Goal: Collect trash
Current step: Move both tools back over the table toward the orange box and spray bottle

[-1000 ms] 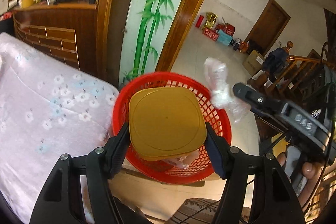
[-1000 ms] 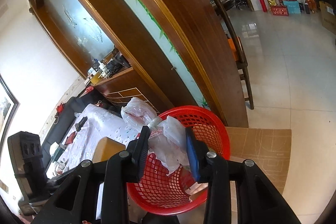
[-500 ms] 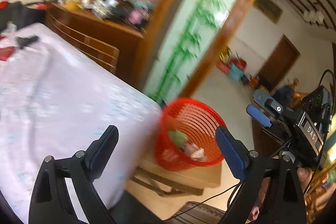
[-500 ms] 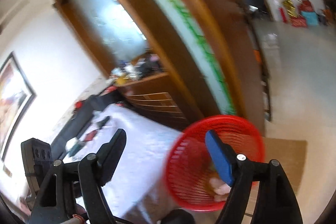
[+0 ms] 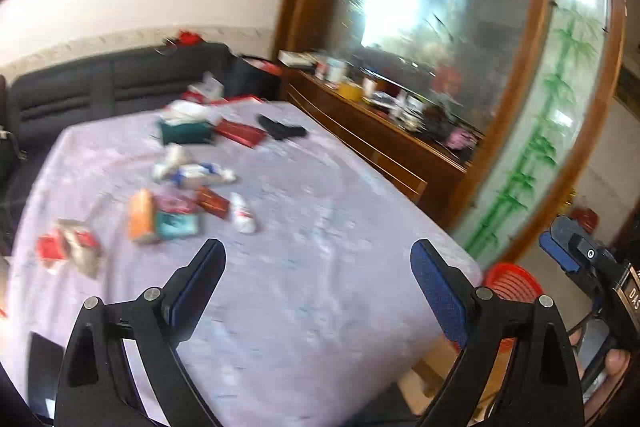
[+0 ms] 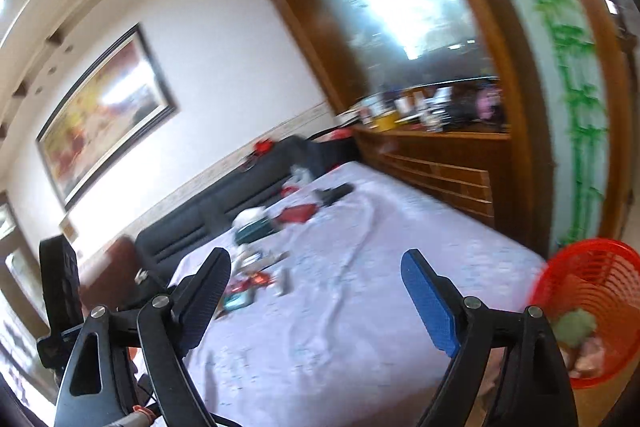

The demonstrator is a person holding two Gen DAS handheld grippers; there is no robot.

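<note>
Now both empty – left gripper [image 5: 316, 283], right gripper [image 6: 316, 287] wide over table [image 5: 320, 187].

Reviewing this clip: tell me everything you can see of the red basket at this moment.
The red basket is a round, open-topped bin of what looks like plastic lattice, its wall slatted and see-through. It stands upright just past the corner of the table with the pale lilac cloth, on what looks like a low brown surface. Inside lie a greenish lump and pale pinkish scraps; blur hides finer detail. In the left wrist view only part of its rim and wall shows. Neither gripper touches it.
</note>
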